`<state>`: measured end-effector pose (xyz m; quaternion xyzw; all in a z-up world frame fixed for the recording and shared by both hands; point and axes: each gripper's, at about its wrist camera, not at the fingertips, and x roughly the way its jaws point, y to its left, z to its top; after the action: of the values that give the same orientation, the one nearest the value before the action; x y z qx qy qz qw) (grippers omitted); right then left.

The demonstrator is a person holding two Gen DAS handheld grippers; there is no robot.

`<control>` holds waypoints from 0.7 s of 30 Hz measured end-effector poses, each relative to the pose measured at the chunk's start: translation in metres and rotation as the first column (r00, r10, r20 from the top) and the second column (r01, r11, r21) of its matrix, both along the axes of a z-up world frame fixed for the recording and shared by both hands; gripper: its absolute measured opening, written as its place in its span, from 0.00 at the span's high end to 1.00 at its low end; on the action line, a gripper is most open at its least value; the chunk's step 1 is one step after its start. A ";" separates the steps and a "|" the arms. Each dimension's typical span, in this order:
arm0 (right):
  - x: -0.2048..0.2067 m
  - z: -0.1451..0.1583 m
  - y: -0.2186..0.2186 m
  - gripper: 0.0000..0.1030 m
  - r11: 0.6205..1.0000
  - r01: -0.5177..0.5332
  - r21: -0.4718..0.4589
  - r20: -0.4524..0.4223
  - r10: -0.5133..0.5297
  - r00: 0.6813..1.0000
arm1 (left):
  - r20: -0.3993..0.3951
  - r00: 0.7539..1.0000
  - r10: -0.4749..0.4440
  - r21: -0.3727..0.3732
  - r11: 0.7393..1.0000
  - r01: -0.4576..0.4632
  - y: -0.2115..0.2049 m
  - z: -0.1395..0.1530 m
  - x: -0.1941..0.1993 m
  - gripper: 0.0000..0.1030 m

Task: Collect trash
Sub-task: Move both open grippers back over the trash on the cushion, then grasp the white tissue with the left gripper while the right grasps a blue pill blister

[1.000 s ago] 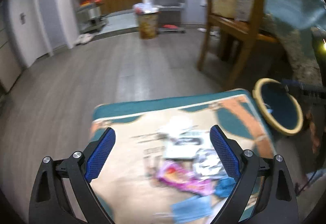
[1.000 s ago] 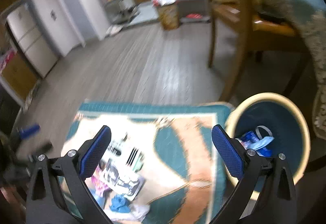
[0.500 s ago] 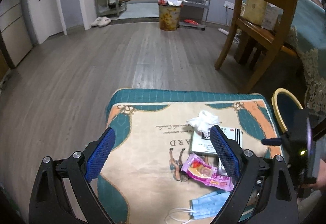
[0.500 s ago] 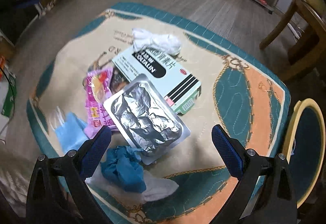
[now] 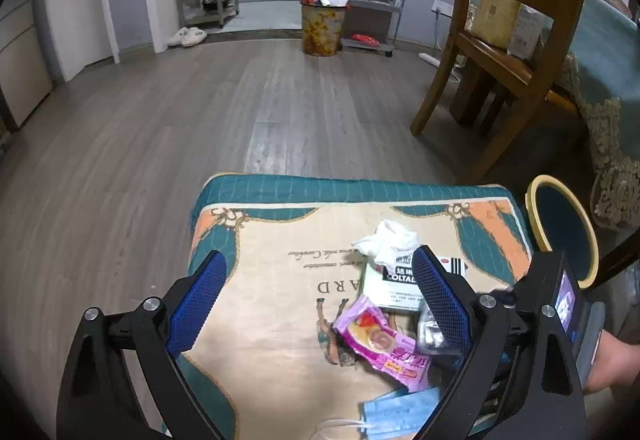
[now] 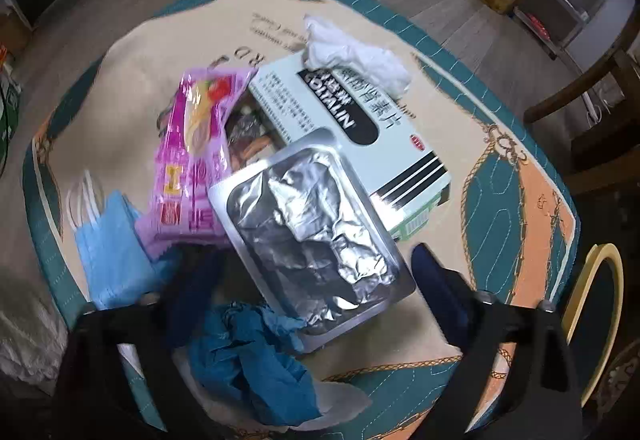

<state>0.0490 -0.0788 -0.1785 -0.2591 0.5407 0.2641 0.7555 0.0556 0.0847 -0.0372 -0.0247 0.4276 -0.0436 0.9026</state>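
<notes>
Left wrist view: the left tongs (image 5: 316,296) are wide and hold nothing. The pink wrapper (image 5: 382,344) lies between them on the bench (image 5: 256,320).

Right wrist view: the right tongs (image 6: 316,280) are wide over the silver tray (image 6: 308,228), with the blue crumpled paper (image 6: 248,356) just under them.

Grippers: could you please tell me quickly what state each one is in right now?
Left gripper: open, holding nothing.
Right gripper: open, holding nothing.
</notes>
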 end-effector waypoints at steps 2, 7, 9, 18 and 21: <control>0.001 0.000 -0.001 0.52 1.000 0.005 0.013 -0.031 -0.005 1.000 | -0.001 1.000 -0.002 -0.003 1.000 0.002 0.000 0.000 0.000 0.09; 0.006 0.017 -0.011 0.76 0.995 0.044 0.093 -0.066 -0.038 0.997 | -0.002 1.000 -0.008 -0.002 1.000 0.008 -0.003 0.001 0.001 0.09; 0.007 0.026 -0.017 0.90 0.991 0.066 0.116 -0.063 -0.059 0.996 | -0.007 1.000 -0.009 -0.002 1.000 0.009 -0.004 0.000 0.001 0.09; 0.012 0.082 -0.068 0.90 0.948 0.189 0.256 -0.037 -0.185 0.982 | -0.042 0.999 -0.014 0.035 0.999 0.016 -0.015 -0.012 0.011 0.09; 0.017 0.095 -0.085 0.90 0.931 0.229 0.284 -0.024 -0.231 0.973 | -0.055 0.998 -0.019 0.028 0.999 0.021 -0.023 -0.019 0.017 0.09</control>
<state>0.0655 -0.1639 -0.0833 -0.0839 0.5201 0.2476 0.8131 0.0724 0.0616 -0.0563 -0.0087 0.4529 -0.0456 0.8903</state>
